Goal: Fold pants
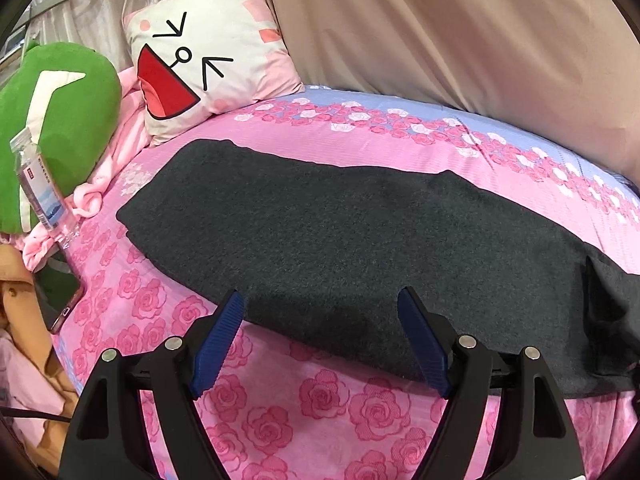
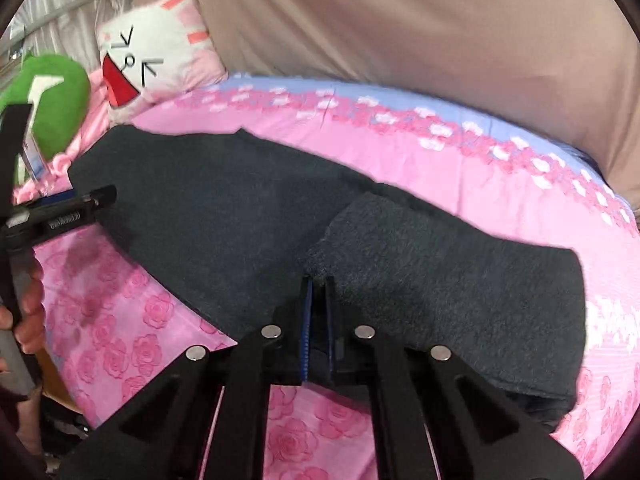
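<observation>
**Two grippers over the pants, one spread, one pinching**

Two grippers sit nearest to us. Our left gripper (image 1: 320, 300) has its blue pads (image 1: 218, 344) spread wide, and nothing lies between them; the tips hang over the near edge of the pants (image 1: 340, 240), and we cannot tell whether they touch the cloth. Our right gripper (image 2: 318, 280) has its jaws drawn almost together, and its tips meet a raised fold of the dark grey cloth, which bunches up just beyond them; it is clenched on the pants (image 2: 240, 220) there. In the right wrist view our left hand (image 2: 28, 316) shows at the left edge, wrapped round the handle of the other gripper.

Beneath both lies the sheet (image 1: 312, 412), pink with printed roses. The pants stretch across it from left to right as one long dark band, flat over most of their length, with one part turned up and doubled over at the right.

Farther left, near the bed's edge, we see a phone (image 1: 66, 300) lying on the sheet and a clear bottle (image 1: 38, 184) leaning against a green cushion (image 1: 68, 120). Beyond the pants a pillow (image 1: 204, 64) with a cartoon face stands tilted. Behind it all hangs a beige curtain (image 1: 460, 32), with a paler one to its left.
</observation>
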A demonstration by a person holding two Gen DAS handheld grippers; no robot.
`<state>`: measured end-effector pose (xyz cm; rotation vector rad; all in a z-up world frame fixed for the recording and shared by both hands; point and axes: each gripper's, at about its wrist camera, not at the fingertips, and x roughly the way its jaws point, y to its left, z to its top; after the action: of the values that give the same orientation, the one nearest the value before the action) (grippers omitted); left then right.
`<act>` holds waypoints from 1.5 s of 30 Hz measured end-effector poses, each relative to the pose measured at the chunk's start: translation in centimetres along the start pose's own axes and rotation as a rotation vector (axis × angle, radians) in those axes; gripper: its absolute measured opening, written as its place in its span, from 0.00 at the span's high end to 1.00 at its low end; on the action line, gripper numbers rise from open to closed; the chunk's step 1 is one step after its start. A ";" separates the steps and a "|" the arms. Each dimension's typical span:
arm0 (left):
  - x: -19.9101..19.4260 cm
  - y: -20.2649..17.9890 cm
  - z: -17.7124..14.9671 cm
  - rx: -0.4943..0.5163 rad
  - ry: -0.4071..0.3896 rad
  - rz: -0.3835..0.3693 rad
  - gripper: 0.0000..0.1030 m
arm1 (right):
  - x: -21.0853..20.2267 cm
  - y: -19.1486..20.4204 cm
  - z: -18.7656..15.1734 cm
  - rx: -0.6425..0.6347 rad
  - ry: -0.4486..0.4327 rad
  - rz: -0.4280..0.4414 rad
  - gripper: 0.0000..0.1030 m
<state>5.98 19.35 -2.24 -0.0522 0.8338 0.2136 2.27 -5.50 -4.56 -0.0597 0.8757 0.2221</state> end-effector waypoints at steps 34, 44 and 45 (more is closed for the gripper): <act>0.7 2.7 1.8 -0.122 0.016 -0.098 0.22 | -6.5 -17.7 -7.6 0.574 -0.134 0.021 0.20; 1.1 7.1 2.5 -0.253 0.005 -0.057 0.22 | -4.0 -18.4 -6.9 0.602 -0.066 0.054 0.60; 1.2 6.7 2.3 -0.250 0.012 -0.064 0.22 | -4.1 -17.9 -6.6 0.576 -0.073 0.027 0.79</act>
<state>7.05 26.42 -1.29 -0.3147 0.8121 0.2563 -1.32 -24.63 -6.31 0.4943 0.8407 -0.0089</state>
